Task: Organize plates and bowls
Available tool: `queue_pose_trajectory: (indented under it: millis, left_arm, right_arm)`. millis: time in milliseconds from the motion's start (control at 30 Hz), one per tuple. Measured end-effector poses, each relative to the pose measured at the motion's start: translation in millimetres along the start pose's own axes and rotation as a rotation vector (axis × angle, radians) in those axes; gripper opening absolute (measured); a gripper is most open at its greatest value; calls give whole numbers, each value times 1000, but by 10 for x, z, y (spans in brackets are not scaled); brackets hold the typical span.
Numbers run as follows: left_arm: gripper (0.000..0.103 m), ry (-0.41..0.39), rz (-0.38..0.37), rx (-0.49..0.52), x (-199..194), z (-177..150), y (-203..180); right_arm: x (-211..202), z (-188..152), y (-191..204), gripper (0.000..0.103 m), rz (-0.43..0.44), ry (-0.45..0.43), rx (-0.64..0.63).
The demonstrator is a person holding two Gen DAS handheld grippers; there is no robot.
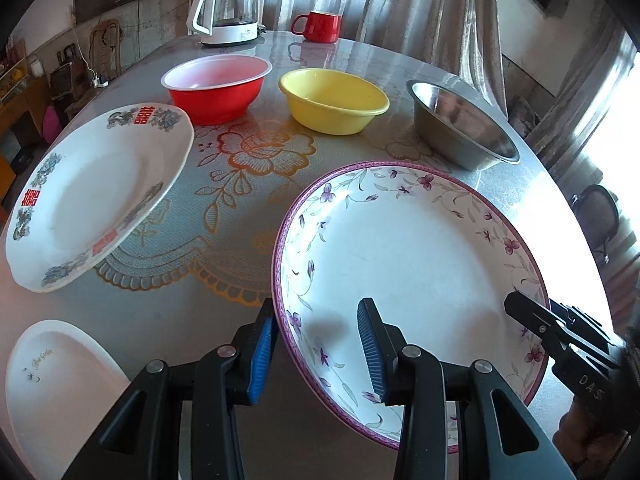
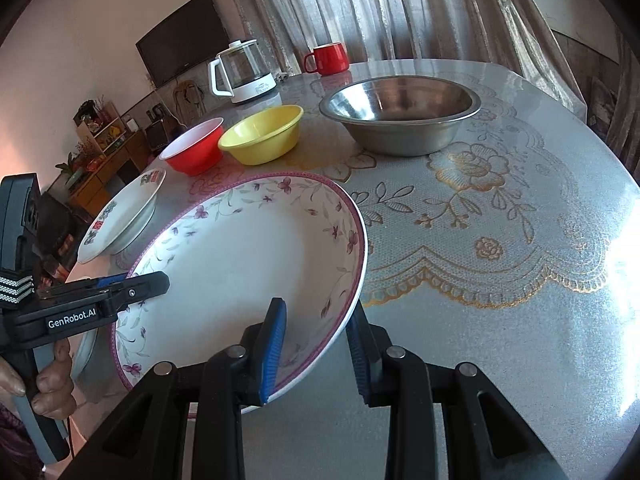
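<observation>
Nearest, the left gripper (image 1: pixel 318 354) and right gripper (image 2: pixel 318 354) each clamp the rim of the raised floral plate (image 1: pixel 404 256), with 3 bowls beyond: red bowl (image 1: pixel 216 88) at 11 o'clock, yellow bowl (image 1: pixel 334 100) at 12, steel bowl (image 1: pixel 460 126) at 1.

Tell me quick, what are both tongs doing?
Left tongs: closed on the flowered plate's rim.
Right tongs: closed on the same plate's opposite rim.
</observation>
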State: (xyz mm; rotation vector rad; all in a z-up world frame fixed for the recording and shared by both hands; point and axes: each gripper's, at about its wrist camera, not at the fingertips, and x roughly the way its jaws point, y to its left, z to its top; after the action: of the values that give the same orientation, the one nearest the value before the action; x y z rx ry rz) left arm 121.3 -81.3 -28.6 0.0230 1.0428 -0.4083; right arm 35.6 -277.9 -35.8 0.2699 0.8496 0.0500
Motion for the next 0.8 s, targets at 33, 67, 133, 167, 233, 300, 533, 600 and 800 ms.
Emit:
queue_pose_trajectory:
  millis: [33, 67, 133, 167, 233, 300, 533, 600, 800]
  left_arm:
    - [40, 0, -5, 1, 0, -3, -29]
    - [40, -1, -8, 3, 1, -7, -57]
    - [40, -2, -10, -2, 11, -3, -88]
    - [40, -2, -12, -4, 15, 4, -105]
    - [40, -5, -3, 2, 34, 15, -137]
    - [40, -3, 14, -3, 54, 26, -139]
    - [40, 2, 41, 11, 92, 8, -155]
    - [40, 4, 34, 7, 88, 4, -143]
    - [40, 4, 41, 25, 86, -30, -153]
  right_arm:
    - [-12, 4, -29, 30, -5, -3, 4]
    - [-23, 6, -58, 30, -7, -6, 10]
    - [-39, -3, -103, 30, -8, -5, 17]
    - [-44, -12, -118, 30, -8, -2, 18]
    - [-46, -34, -152, 30, -6, 6, 25]
    - [-38, -62, -157, 30, 0, 19, 22]
    - [-27, -131, -103, 30, -16, 20, -11]
    - [-34, -141, -81, 30, -33, 19, -20]
    - [-37, -148, -21, 31, -66, 26, -64]
